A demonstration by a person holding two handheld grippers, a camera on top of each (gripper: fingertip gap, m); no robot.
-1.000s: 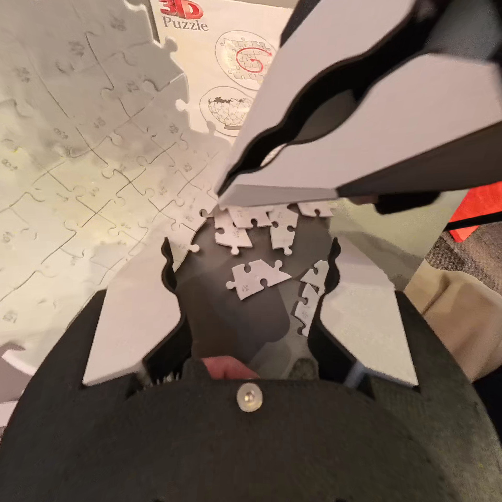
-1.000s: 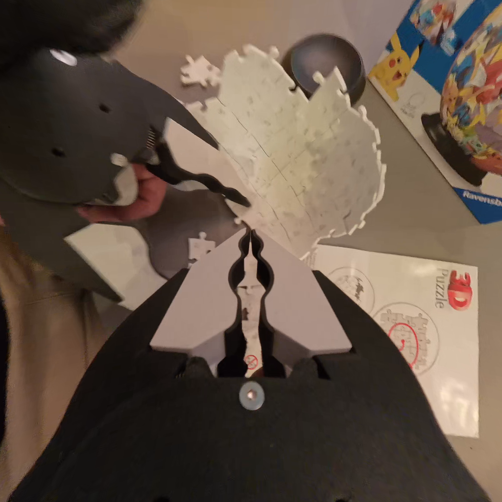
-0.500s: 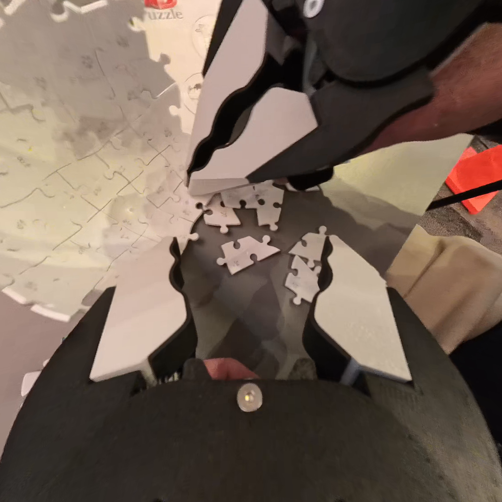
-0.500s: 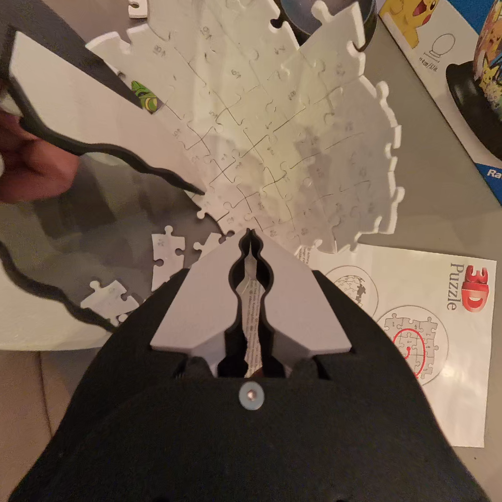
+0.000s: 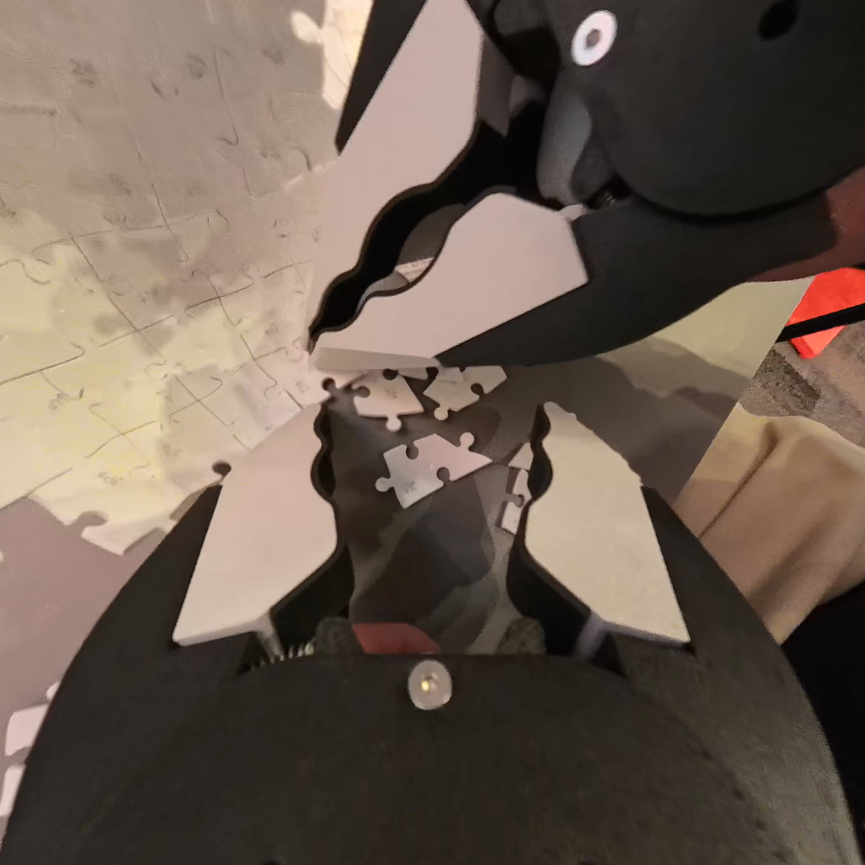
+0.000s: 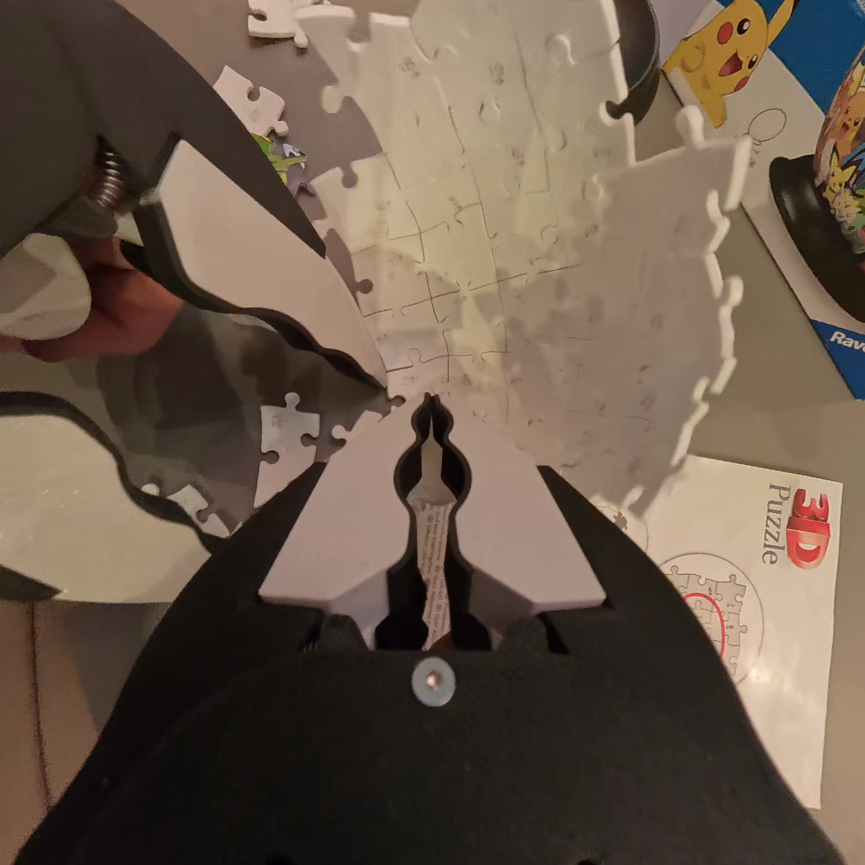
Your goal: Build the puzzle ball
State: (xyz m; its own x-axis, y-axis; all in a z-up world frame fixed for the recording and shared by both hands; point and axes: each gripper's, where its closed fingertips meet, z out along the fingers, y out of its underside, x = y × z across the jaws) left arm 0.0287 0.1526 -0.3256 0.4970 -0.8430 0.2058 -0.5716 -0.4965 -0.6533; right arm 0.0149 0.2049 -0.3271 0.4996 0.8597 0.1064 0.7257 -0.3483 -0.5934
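In the left wrist view, we are holding our left gripper (image 5: pixel 430 421) with its fingers spread wide and nothing between them. It is hovering over loose puzzle pieces (image 5: pixel 428 470) lying white side up on the dark table (image 5: pixel 412 552), and its left finger sits just at the rim of the half-built puzzle ball (image 5: pixel 140 299). The right gripper (image 5: pixel 323 346) is coming in from above with its tips pressed together right at that same rim; whether a piece is caught in them we cannot tell from here.

In the right wrist view, our right gripper (image 6: pixel 430 402) is showing its fingers closed to a thin slit, tips touching the lower edge of the ball shell (image 6: pixel 515 262). The shell is standing open like a bowl, with us looking into its white inside. A black stand (image 6: pixel 641 61) is sitting behind it, the puzzle box (image 6: pixel 772 56) to the right and the instruction sheet (image 6: pixel 758 608) lying beside our fingers.

We are judging the ball as roughly half done: one curved section is joined, its edge is ragged with open tabs, and several pieces (image 6: pixel 288 430) are waiting on the table.
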